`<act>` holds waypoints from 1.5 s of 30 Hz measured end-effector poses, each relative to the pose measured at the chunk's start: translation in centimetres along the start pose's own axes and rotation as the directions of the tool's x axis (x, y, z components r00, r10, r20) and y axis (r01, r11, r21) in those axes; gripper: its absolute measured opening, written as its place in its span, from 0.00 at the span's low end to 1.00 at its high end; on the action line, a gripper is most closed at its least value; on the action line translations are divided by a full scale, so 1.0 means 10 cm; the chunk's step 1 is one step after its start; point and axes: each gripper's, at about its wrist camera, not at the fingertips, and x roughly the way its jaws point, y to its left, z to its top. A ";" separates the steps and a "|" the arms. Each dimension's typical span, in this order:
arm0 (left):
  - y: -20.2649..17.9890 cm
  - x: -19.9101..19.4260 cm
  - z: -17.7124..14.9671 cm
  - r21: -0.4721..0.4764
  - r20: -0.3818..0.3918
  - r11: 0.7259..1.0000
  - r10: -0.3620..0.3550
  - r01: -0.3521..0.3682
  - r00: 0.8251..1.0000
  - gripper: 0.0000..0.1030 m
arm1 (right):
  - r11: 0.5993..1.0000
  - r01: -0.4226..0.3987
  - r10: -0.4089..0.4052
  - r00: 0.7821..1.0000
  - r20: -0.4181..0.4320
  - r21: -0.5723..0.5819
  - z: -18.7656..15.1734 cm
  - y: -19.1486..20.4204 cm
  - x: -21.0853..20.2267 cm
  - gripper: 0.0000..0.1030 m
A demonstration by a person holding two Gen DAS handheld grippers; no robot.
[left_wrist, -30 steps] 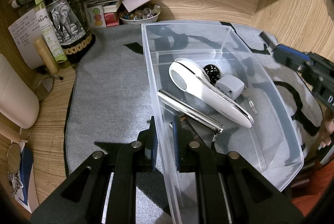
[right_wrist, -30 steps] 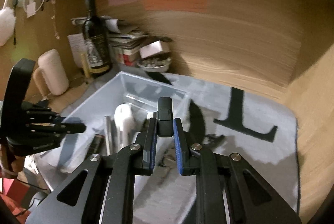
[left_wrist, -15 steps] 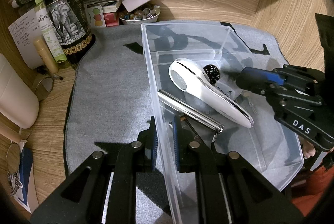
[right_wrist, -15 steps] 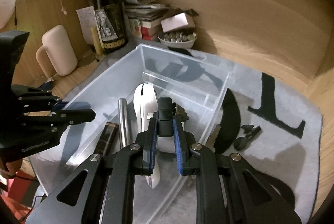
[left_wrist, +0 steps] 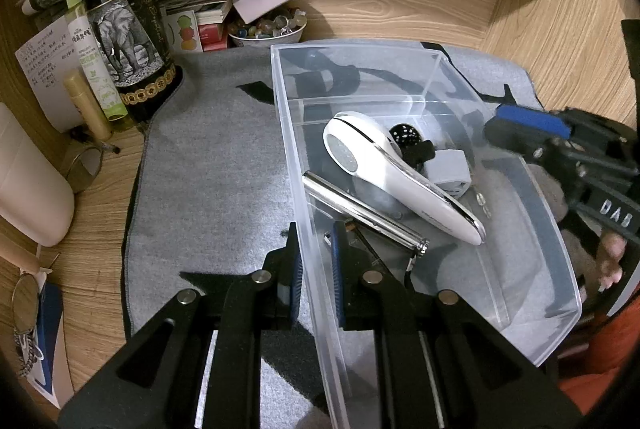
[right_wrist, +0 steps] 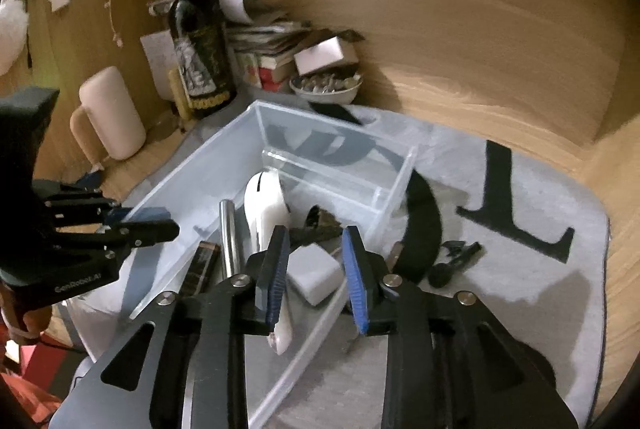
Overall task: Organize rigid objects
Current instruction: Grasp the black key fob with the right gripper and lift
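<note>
The left hand-held gripper (left_wrist: 314,261) is clamped on the near wall of the clear plastic bin (left_wrist: 400,49), which sits on a grey mat (left_wrist: 216,165) on the wooden worktop (left_wrist: 100,197). The right hand-held gripper (right_wrist: 316,265) hangs over the bin with its jaws opening and nothing pressed between them. In the bin's larger compartment lie a white handheld device (left_wrist: 384,165), a silver tube (left_wrist: 360,209), a small grey box (right_wrist: 316,275) directly below the right jaws, and a black clip (right_wrist: 316,225); a wine bottle (left_wrist: 124,13) stands beyond the mat.
</note>
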 end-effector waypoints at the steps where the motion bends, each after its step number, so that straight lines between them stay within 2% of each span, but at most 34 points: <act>1: 0.00 0.00 0.00 0.000 0.000 1.000 0.000 0.000 1.000 0.11 | 1.000 0.009 -0.009 1.000 0.005 0.006 0.01 -0.02 -0.03 0.27; 4: -0.01 0.00 0.00 -0.001 0.000 1.000 0.000 0.000 1.000 0.11 | 0.999 0.042 -0.042 0.999 0.030 0.023 0.01 -0.12 -0.13 0.32; 9: 0.00 0.00 0.00 -0.001 0.000 1.000 0.000 0.000 1.000 0.11 | 0.992 0.111 -0.114 0.992 0.053 0.065 0.00 -0.36 -0.28 0.35; 13: 0.00 0.00 0.00 0.000 0.000 1.000 0.001 -0.001 1.000 0.11 | 0.978 0.174 -0.179 0.983 0.036 0.116 -0.05 -0.62 -0.32 0.36; 17: 0.00 0.00 0.00 0.001 0.000 1.000 0.001 -0.001 1.000 0.11 | 0.966 0.198 -0.201 0.980 0.000 0.166 -0.11 -0.83 -0.27 0.36; 24: -0.01 0.00 0.00 0.001 -0.001 1.000 0.000 0.000 1.000 0.11 | 0.962 0.188 -0.174 0.981 -0.087 0.198 -0.20 -0.97 0.04 0.36; 34: -0.01 0.00 0.00 0.000 0.001 1.000 0.000 0.000 1.000 0.11 | 0.960 0.192 -0.162 0.974 -0.159 0.201 -0.21 -0.96 0.51 0.36; 37: -0.01 0.00 0.00 0.000 0.000 1.000 0.000 0.000 1.000 0.11 | 0.963 0.159 -0.124 0.978 -0.165 0.218 -0.23 -0.98 0.58 0.36; 39: -0.01 0.00 0.00 0.000 0.000 1.000 0.001 -0.001 1.000 0.11 | 0.965 0.163 -0.131 0.978 -0.160 0.204 -0.23 -0.96 0.60 0.33; 40: -0.01 0.00 0.00 -0.001 0.000 1.000 0.001 -0.001 1.000 0.11 | 0.967 0.158 -0.128 0.979 -0.158 0.198 -0.23 -0.94 0.60 0.27; 42: -0.01 0.00 0.00 0.000 0.000 1.000 0.000 0.000 1.000 0.11 | 0.970 0.146 -0.116 0.981 -0.157 0.192 -0.22 -0.92 0.61 0.23; 44: -0.01 0.00 0.00 0.000 -0.001 1.000 0.000 0.000 1.000 0.11 | 0.973 0.149 -0.122 0.981 -0.153 0.179 -0.22 -0.89 0.60 0.16; 45: -0.01 0.00 0.00 0.000 -0.001 1.000 0.000 0.000 1.000 0.11 | 0.973 0.150 -0.124 0.981 -0.150 0.174 -0.22 -0.88 0.59 0.16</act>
